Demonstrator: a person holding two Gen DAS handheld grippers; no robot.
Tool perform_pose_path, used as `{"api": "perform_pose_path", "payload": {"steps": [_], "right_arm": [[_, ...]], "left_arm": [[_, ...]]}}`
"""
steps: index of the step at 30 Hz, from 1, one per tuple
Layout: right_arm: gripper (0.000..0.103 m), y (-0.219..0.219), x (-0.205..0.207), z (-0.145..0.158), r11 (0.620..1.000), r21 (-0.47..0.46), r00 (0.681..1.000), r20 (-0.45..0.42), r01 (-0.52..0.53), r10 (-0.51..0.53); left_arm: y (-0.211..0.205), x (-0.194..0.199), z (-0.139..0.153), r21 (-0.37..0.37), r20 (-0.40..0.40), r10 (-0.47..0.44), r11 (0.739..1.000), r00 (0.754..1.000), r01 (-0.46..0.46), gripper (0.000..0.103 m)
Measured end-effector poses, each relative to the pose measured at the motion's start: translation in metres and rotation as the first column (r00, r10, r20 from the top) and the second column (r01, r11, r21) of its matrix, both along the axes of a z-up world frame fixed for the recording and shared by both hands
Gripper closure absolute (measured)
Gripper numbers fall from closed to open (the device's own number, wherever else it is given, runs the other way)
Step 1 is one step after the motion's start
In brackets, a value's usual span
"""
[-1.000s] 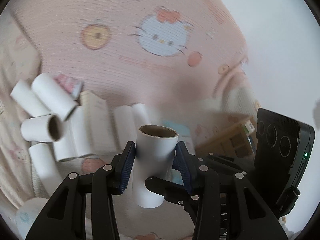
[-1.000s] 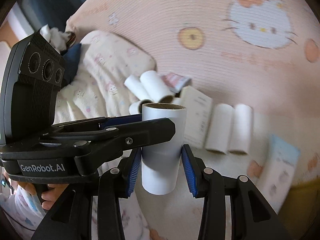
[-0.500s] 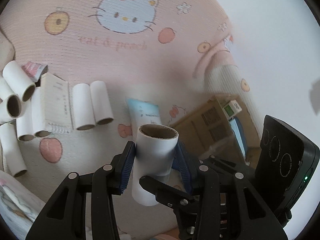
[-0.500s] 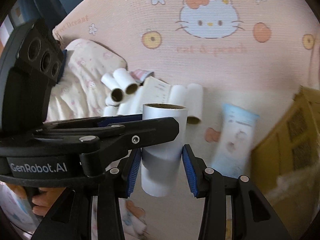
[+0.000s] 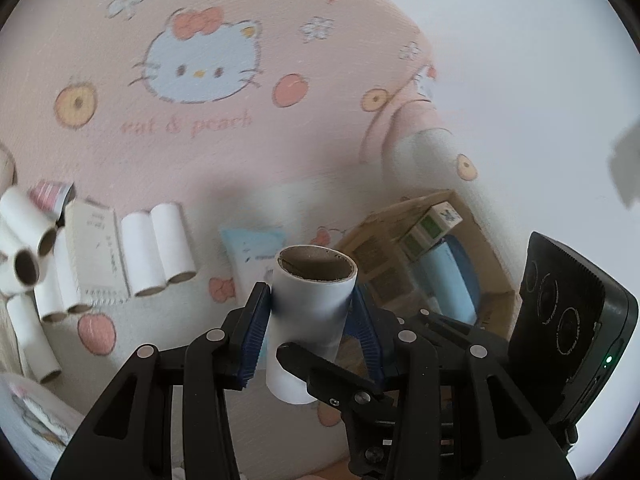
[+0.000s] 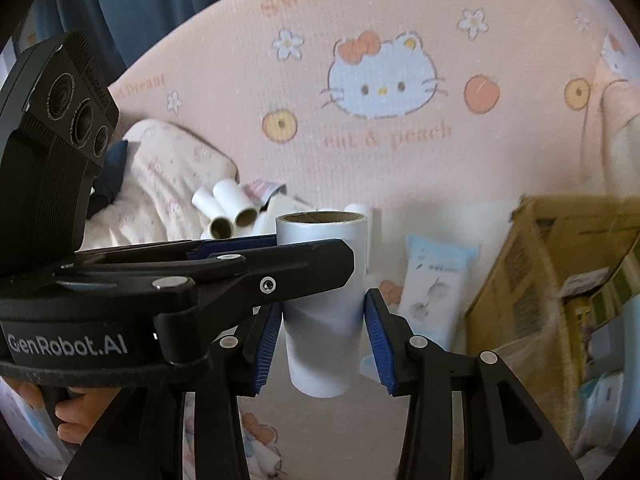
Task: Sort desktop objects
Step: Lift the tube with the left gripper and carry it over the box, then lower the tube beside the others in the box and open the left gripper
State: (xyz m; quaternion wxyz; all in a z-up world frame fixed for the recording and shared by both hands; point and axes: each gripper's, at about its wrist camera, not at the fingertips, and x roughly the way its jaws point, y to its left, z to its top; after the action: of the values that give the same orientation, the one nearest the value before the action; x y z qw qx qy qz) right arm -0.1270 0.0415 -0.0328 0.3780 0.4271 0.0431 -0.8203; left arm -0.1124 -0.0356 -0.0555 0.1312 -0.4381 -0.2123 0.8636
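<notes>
Left gripper [image 5: 310, 330] and right gripper [image 6: 324, 322], jaws both clamping one cardboard tube [image 5: 310, 308]. Risk: uneven pull crushes it, or it misses box [image 6: 560, 276] at bed's edge.

The left gripper [image 5: 310, 328] holds a white cardboard tube [image 5: 308, 312] upright between its blue pads, and the right gripper [image 5: 340, 376] crosses in front and clamps the same tube lower down. Beyond lies a pink blanket [image 5: 240, 168] with a cat print. On it, at the left, lie more tubes [image 5: 158, 248] side by side, a paper booklet [image 5: 96, 252] and a pale blue packet [image 5: 252, 252]. An open cardboard box [image 5: 400, 256] sits to the right.
</notes>
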Motion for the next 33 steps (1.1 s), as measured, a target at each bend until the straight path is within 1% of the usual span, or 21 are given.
{"api": "perform_pose_path", "payload": {"steps": [3,10,14,15,16,17,18,20,22,23,26,29,32,33], "right_arm": [[0.063,0.011,-0.004,0.011,1.000,-0.004,1.000,-0.010,0.014,-0.014],[0.063,0.051,-0.015,0.035,0.996,-0.026,0.996,-0.004,0.086,-0.086],[0.063,0.080,-0.024,0.047,0.992,-0.041,0.993,-0.004,0.118,-0.118],[0.063,0.086,-0.026,0.050,0.992,-0.041,0.992,-0.007,0.123,-0.124],[0.063,0.093,-0.029,0.052,0.991,-0.040,0.991,-0.012,0.130,-0.130],[0.063,0.099,-0.031,0.053,0.990,-0.050,0.991,-0.006,0.135,-0.135],[0.063,0.106,-0.035,0.054,0.987,-0.067,0.990,0.015,0.143,-0.142],[0.063,0.123,-0.043,0.051,0.977,-0.126,0.982,0.093,0.175,-0.164],[0.063,0.138,-0.049,0.050,0.963,-0.182,0.974,0.145,0.199,-0.173],[0.063,0.142,-0.049,0.052,0.960,-0.194,0.974,0.143,0.204,-0.178],[0.063,0.151,-0.047,0.059,0.959,-0.184,0.975,0.096,0.214,-0.199],[0.063,0.156,-0.048,0.063,0.964,-0.156,0.976,0.069,0.217,-0.208],[0.063,0.162,-0.050,0.060,0.968,-0.115,0.974,0.051,0.223,-0.218],[0.063,0.164,-0.052,0.058,0.969,-0.092,0.973,0.050,0.229,-0.226]], "left_arm": [[0.015,-0.008,0.011,-0.016,-0.001,-0.039,0.999,0.999,0.039,0.057],[0.056,-0.030,0.034,-0.017,-0.018,-0.112,0.994,0.994,0.111,0.057],[0.087,-0.043,0.044,-0.042,-0.034,-0.156,0.987,0.987,0.155,0.057],[0.097,-0.047,0.046,-0.053,-0.035,-0.171,0.984,0.985,0.169,0.056],[0.107,-0.050,0.048,-0.082,-0.038,-0.185,0.980,0.982,0.182,0.055],[0.113,-0.052,0.049,-0.103,-0.040,-0.194,0.977,0.980,0.189,0.055],[0.124,-0.054,0.051,-0.143,-0.045,-0.212,0.968,0.976,0.204,0.055],[0.136,-0.053,0.054,-0.188,-0.057,-0.236,0.957,0.970,0.222,0.055],[0.145,-0.055,0.060,-0.202,-0.055,-0.264,0.947,0.963,0.248,0.055],[0.147,-0.056,0.063,-0.196,-0.059,-0.280,0.944,0.958,0.264,0.055],[0.157,-0.061,0.066,-0.189,-0.057,-0.305,0.938,0.951,0.290,0.055],[0.167,-0.067,0.064,-0.191,-0.045,-0.320,0.933,0.946,0.306,0.055],[0.179,-0.073,0.056,-0.191,-0.022,-0.341,0.924,0.940,0.331,0.055],[0.184,-0.076,0.050,-0.188,0.000,-0.342,0.923,0.940,0.336,0.055]]}}
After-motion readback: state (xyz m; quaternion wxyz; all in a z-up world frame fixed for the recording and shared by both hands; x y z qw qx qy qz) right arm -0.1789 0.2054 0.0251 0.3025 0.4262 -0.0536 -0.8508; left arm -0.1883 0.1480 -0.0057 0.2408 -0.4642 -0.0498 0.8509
